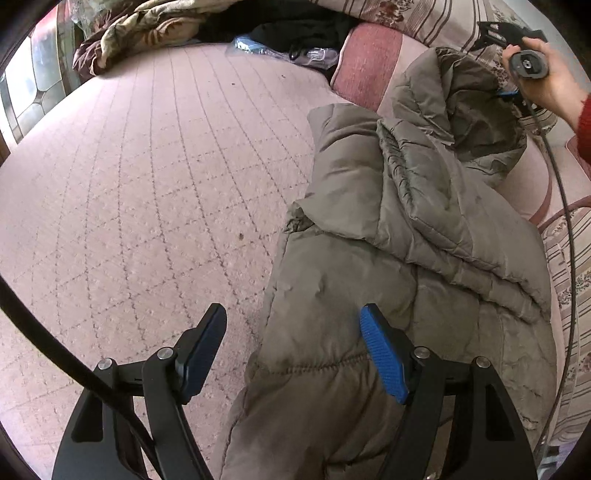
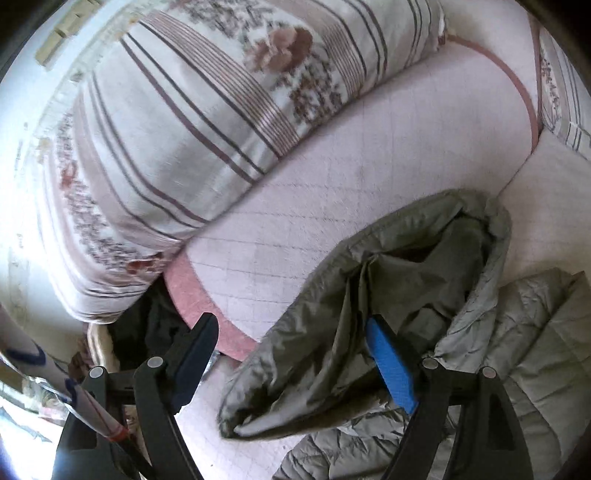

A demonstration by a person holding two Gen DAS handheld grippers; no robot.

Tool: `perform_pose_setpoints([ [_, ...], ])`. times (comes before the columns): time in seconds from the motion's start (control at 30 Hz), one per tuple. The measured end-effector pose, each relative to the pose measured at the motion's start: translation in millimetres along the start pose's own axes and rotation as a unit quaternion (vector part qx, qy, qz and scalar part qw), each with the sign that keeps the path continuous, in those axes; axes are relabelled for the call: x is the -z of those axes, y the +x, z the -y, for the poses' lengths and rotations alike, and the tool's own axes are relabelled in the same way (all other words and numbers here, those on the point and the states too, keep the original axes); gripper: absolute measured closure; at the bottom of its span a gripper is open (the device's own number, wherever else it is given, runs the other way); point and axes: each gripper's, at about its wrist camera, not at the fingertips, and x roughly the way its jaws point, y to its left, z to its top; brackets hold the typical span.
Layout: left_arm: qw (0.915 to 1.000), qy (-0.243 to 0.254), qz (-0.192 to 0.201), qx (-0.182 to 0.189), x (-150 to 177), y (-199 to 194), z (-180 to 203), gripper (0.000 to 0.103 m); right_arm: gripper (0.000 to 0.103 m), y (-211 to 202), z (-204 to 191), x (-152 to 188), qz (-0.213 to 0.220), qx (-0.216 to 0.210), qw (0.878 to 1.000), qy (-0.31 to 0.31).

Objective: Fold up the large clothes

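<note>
A large olive-grey padded jacket lies partly folded on a pink quilted bed. My left gripper is open just above the jacket's lower left edge, its blue-padded finger over the fabric. In the left wrist view my right gripper is held by a hand at the jacket's far top end. In the right wrist view the right gripper is open, with the jacket's hood and its lining lying between and below the fingers. The rest of the jacket lies to the right.
A striped floral pillow and a pink quilted cushion lie behind the hood. A brown patterned blanket, dark clothes and plastic wrap sit at the bed's far end. A black cable hangs along the right.
</note>
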Motion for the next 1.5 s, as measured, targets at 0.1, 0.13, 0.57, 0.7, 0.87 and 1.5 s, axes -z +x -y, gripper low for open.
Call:
perform_pose_setpoints([
  [0.1,1.0,0.006,0.002,-0.003,0.8,-0.6,1.2,0.029,0.024,15.7,8.4,0.6,-0.019,0.01,1.0,0.005],
  [0.13,1.0,0.008,0.003,-0.004,0.8,-0.6,1.9,0.029,0.04,18.9,11.2,2.2,-0.027,0.013,1.0,-0.001],
  [0.57,0.9995,-0.005,0.03,0.009,-2.7,-26.0,-6.7,0.029,0.094,-83.4,21.4,65.4,-0.014,0.054,0.984,-0.169],
  [0.7,0.999,-0.014,0.039,0.016,-3.0,-35.1,-13.8,0.029,0.095,-120.7,40.8,96.3,-0.026,0.049,0.981,-0.187],
  [0.87,0.9985,-0.029,0.043,0.019,-2.8,-44.2,-22.0,0.029,0.096,-163.7,76.8,150.3,-0.054,0.042,0.979,-0.191],
  [1.5,0.9982,-0.04,0.043,0.016,-0.1,-52.0,-28.3,0.029,0.097,-100.2,199.5,280.9,-0.178,0.084,0.974,-0.112],
])
